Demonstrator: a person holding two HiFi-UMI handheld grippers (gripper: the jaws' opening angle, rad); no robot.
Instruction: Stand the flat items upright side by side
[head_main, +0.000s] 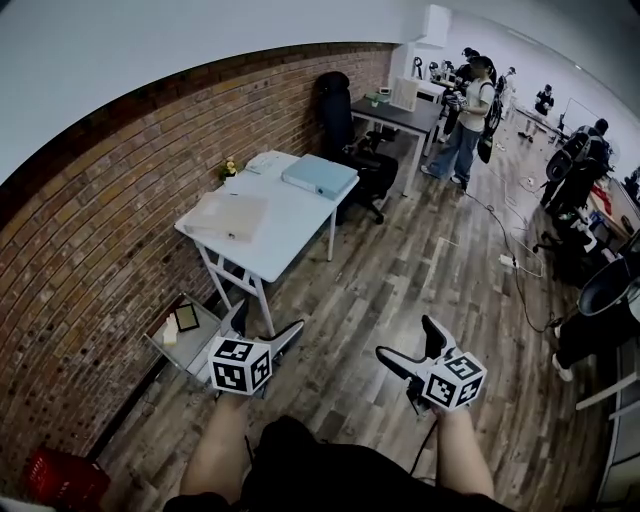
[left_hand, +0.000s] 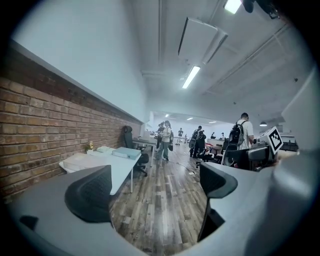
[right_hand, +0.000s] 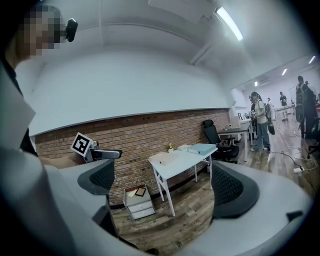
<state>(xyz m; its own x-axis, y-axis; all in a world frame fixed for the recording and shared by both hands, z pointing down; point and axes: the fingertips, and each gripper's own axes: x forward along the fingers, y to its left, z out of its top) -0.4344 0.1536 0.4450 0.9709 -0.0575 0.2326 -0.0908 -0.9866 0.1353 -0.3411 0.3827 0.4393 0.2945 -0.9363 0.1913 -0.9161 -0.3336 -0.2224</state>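
Both the left gripper (head_main: 266, 322) and the right gripper (head_main: 405, 338) hang with jaws apart and empty at the bottom of the head view, well apart from the white table (head_main: 290, 235) at centre left. On it lie a tan flat folder (head_main: 228, 214) and a pale blue flat box (head_main: 320, 175). The folder looks light and perhaps bendy, the box stiffer and heavier, so I would pinch each across its thickness at a long edge.

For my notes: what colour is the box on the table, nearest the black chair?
Light blue box; clearest in the head view.
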